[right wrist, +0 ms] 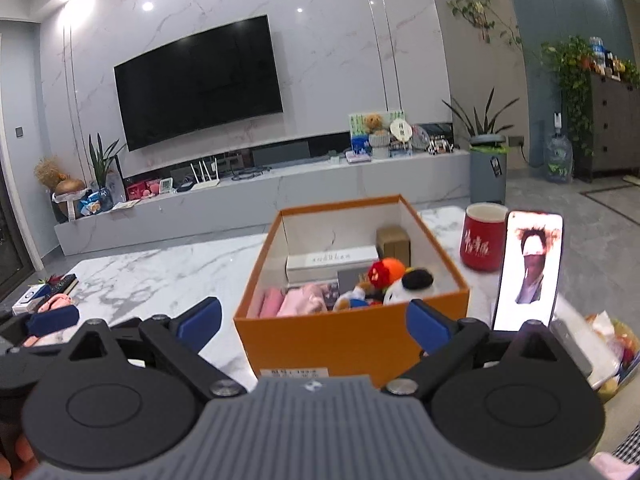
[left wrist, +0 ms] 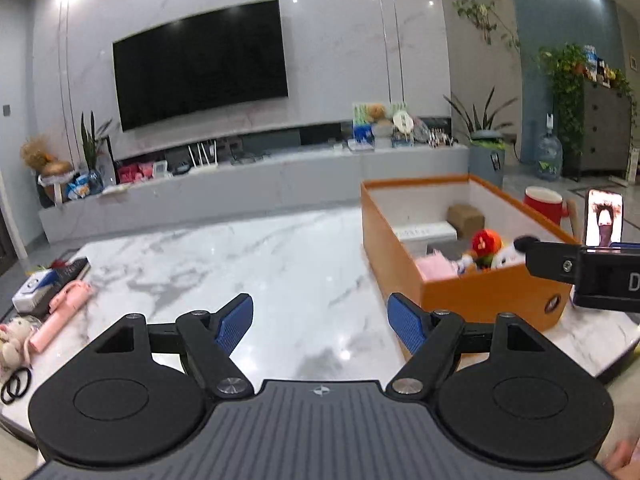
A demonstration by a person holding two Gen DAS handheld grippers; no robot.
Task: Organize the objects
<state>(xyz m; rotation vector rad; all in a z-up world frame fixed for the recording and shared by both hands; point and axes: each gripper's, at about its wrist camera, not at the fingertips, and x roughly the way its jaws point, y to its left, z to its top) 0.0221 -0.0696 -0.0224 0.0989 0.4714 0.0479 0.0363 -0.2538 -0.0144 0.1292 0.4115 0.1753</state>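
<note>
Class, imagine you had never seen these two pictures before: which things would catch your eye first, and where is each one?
First comes the open orange cardboard box on the white marble table, holding small plush toys and pink folded cloth. To its right stand a red mug and a lit smartphone propped upright. On the far wall hangs a large black television.

Bare tabletop (left wrist: 248, 264) lies open left of the orange box (right wrist: 352, 340). A red mug (right wrist: 482, 246) and propped phone (right wrist: 528, 272) crowd its right side.
</note>
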